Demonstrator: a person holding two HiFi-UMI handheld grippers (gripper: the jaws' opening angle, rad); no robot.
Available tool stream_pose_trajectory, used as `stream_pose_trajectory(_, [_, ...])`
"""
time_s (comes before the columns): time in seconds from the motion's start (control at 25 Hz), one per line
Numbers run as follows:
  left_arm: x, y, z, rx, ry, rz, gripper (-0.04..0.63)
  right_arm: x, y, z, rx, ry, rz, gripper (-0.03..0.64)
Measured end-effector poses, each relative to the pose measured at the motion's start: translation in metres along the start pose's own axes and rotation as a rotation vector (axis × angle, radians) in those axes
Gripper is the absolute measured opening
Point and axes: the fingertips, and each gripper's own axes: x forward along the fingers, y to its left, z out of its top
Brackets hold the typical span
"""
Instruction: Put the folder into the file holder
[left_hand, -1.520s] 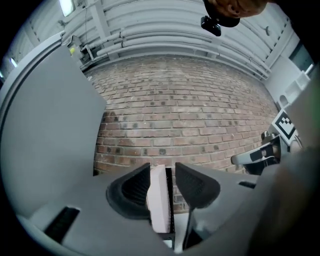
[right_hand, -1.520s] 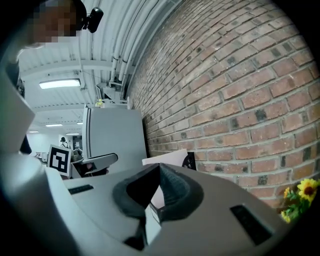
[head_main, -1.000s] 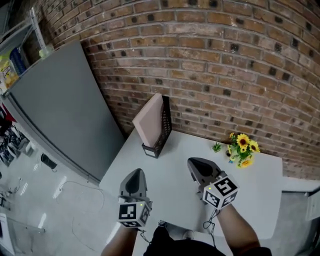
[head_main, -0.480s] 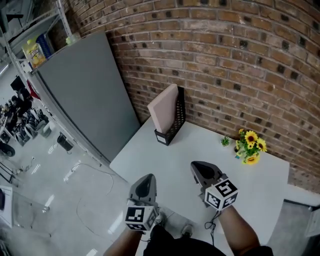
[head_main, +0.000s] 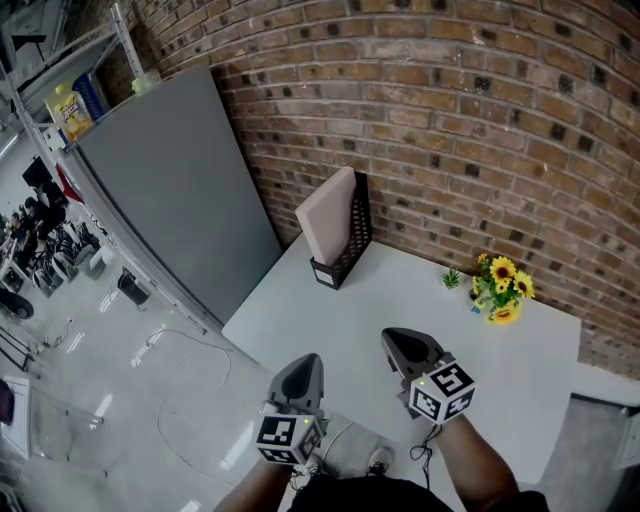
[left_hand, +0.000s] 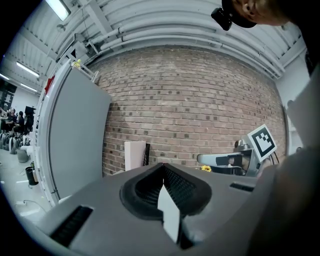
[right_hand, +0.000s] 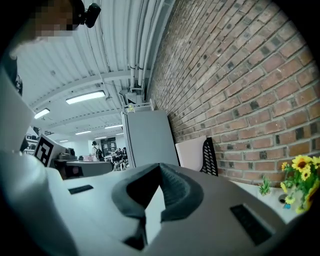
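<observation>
Under the brick wall (head_main: 450, 120) and beside a tall grey panel (head_main: 170, 200), the white bench (head_main: 520, 350) carries a black mesh file holder (head_main: 352, 245) at its far left corner. The pink folder (head_main: 328, 215) already stands in it, leaning, with its top above the rim. It looks thin, light and fairly stiff, with smooth faces that could slip. Its exposed upper edge seems the best place to pinch it, since the light holder might tip. The left tool (head_main: 305, 362) and right tool (head_main: 392, 338) hover near the bench's near edge, both clenched on nothing. Small sunflowers (head_main: 497, 290) sit near the wall.
</observation>
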Motion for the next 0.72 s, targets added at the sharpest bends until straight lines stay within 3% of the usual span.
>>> stream_pose_trajectory(0.72, [0.0034,0.0018,0.0070,-0.042,-0.022,-0.053,0.006,-0.0051,0.0049,0.0025,-0.009,0.005,-0.049,0.003])
